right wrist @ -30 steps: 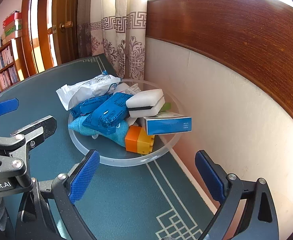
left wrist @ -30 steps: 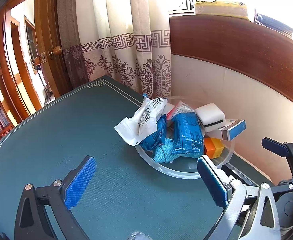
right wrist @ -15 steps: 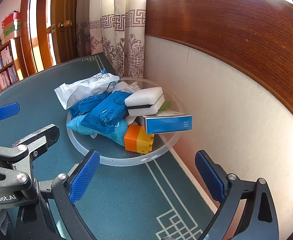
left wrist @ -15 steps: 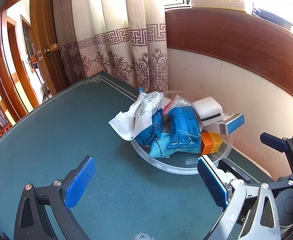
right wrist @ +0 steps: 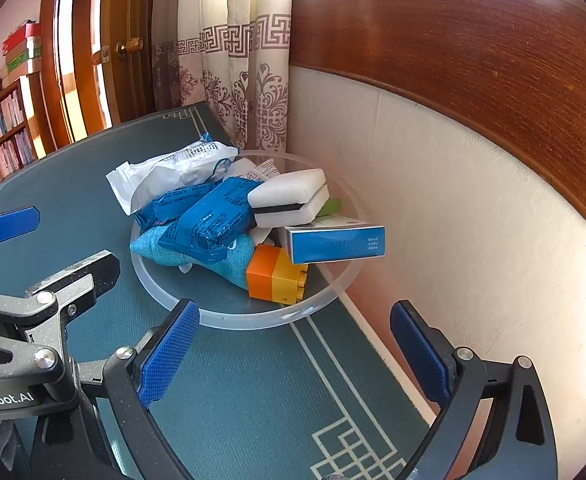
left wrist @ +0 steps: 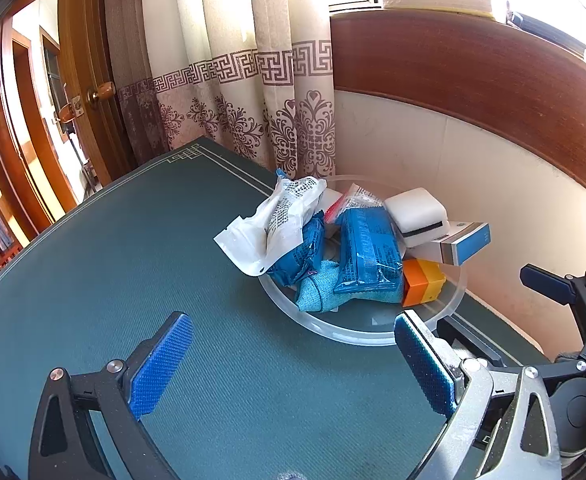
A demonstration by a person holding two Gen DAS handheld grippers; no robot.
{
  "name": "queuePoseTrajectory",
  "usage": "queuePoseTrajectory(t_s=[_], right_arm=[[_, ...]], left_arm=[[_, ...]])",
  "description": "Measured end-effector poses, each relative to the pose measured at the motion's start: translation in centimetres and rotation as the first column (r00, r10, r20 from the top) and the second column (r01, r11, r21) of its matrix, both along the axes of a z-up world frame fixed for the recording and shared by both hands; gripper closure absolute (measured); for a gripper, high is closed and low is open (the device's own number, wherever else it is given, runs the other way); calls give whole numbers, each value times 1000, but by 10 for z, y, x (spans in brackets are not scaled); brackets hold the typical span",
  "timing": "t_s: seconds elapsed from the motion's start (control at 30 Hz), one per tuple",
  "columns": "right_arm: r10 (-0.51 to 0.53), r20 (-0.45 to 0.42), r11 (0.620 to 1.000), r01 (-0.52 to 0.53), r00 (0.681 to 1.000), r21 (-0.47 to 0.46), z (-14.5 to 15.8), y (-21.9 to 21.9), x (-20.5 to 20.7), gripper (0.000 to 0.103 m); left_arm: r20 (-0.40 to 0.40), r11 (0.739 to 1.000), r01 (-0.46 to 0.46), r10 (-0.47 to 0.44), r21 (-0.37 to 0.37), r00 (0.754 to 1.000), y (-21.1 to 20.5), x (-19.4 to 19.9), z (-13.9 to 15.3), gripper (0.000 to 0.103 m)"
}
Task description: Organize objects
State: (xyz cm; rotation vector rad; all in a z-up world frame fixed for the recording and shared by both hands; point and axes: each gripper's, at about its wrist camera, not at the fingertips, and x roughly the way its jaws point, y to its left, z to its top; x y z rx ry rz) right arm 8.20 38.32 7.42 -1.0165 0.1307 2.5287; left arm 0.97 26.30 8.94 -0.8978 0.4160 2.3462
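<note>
A clear round dish [left wrist: 333, 330] [right wrist: 229, 318] stands on the green table by the wall, piled with objects. In it lie a white printed pouch [left wrist: 269, 224] [right wrist: 173, 172], blue wrapped packs [left wrist: 367, 252] [right wrist: 213, 220], a teal cloth pouch [left wrist: 317, 296] [right wrist: 233, 260], a white sponge block [left wrist: 417, 212] [right wrist: 289, 196], a blue and white box [left wrist: 467, 242] [right wrist: 337, 242] and an orange-yellow block [left wrist: 423, 286] [right wrist: 277, 276]. My left gripper [left wrist: 293, 364] is open, short of the dish. My right gripper [right wrist: 293, 356] is open too, just in front of the dish rim.
A cream and wood-panelled wall [right wrist: 453, 160] runs close along the table's right edge. A patterned curtain [left wrist: 253, 100] hangs behind the dish. A wooden door [left wrist: 81, 80] and bookshelves [right wrist: 1, 136] stand at the left. The green table mat [left wrist: 133, 260] stretches left of the dish.
Both grippers have drawn back slightly from the dish and stayed open. The objects in the dish have not shifted.
</note>
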Motion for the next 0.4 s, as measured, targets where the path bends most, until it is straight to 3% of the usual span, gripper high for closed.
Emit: queuePoseTrajectory(t_s=[0.4], right_arm=[[-1, 4, 1000, 1, 1000, -3, -2, -1, 0, 6]], left_arm=[[1, 1000, 3, -3, 3, 1000, 0, 0, -1, 0]])
